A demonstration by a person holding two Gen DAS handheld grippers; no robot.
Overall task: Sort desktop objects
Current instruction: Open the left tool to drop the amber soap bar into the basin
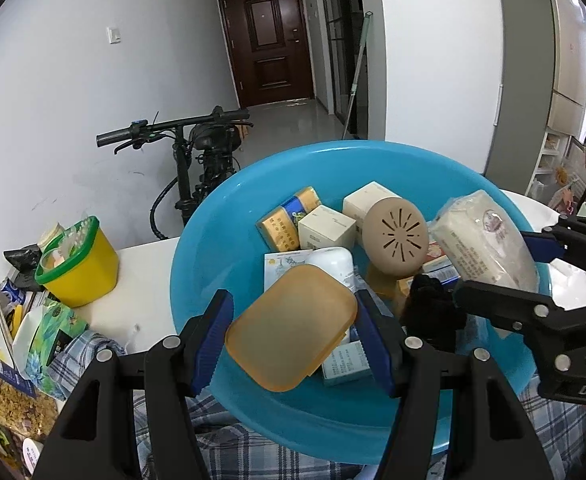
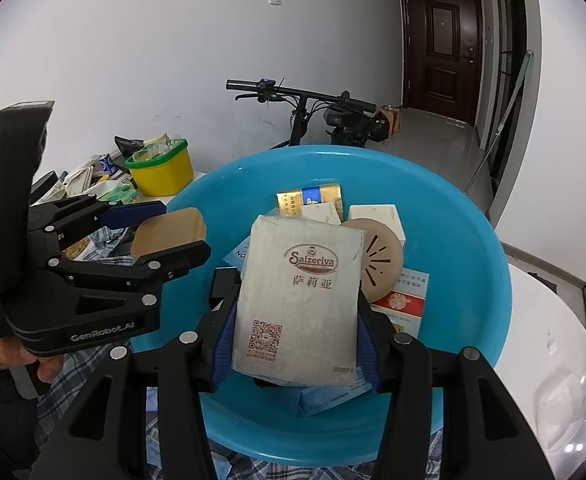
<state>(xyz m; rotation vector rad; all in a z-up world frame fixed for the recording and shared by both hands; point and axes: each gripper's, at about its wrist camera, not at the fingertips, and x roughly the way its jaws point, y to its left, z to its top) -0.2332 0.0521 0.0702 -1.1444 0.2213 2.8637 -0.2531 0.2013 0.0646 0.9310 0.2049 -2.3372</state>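
A blue plastic basin [image 1: 221, 240] [image 2: 473, 240] holds several small boxes, a gold packet [image 1: 289, 216] and a round beige perforated disc [image 1: 397, 236] [image 2: 377, 260]. My left gripper [image 1: 293, 336] is shut on an orange plastic lid [image 1: 291, 326], held above the basin's near side; it also shows in the right wrist view [image 2: 169, 232]. My right gripper [image 2: 293, 332] is shut on a Saizeriya napkin pack [image 2: 301, 296], held upright over the basin; the pack shows in the left wrist view [image 1: 485, 236].
A yellow tub with a green rim [image 1: 79, 264] [image 2: 161, 170] stands left of the basin on the white table [image 1: 145, 276]. Snack packets [image 1: 21, 340] and a plaid cloth [image 1: 77, 356] lie at the left. A bicycle [image 1: 197, 152] stands behind.
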